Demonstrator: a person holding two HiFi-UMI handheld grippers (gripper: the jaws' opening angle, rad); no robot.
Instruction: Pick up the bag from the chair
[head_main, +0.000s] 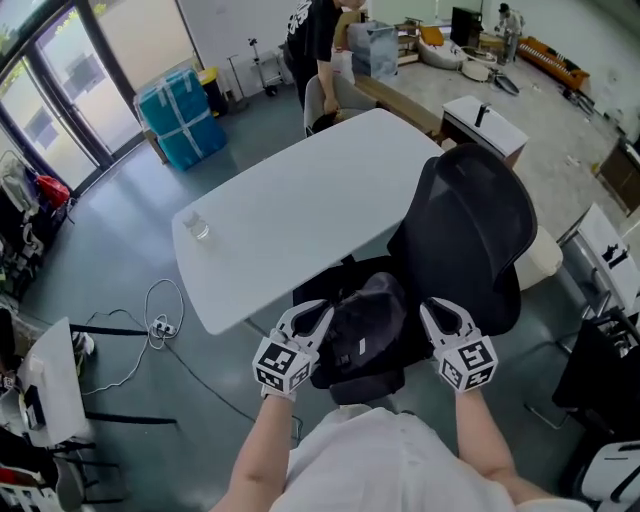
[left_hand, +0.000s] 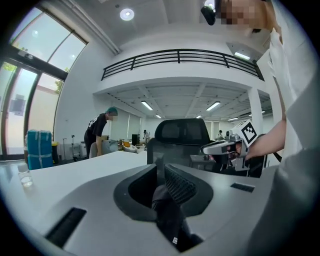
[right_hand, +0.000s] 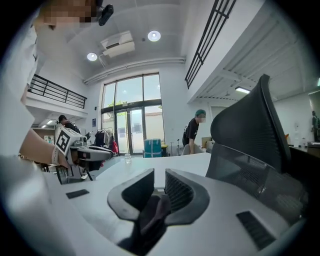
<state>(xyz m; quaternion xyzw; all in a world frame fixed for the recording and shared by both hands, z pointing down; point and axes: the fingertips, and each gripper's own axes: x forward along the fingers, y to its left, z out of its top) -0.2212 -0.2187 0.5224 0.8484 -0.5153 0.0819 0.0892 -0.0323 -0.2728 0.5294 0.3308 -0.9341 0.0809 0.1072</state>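
So the black bag (head_main: 362, 325) sits on the seat of the black mesh chair (head_main: 470, 225), lower middle of the head view, tucked right up against the near edge of the white table (head_main: 300, 200). The left gripper (head_main: 318, 312) is on the bag's left side, jaws pretty much closed with a fold of dark fabric pinched between them. The right gripper (head_main: 432, 312) is on the bag's right side, jaws nearly together too, with dark fabric bunched in the narrow gap. There's a small glass (head_main: 197, 227) at the table's left end, and a person in a black shirt (head_main: 312, 40) bends over at the top of the frame.
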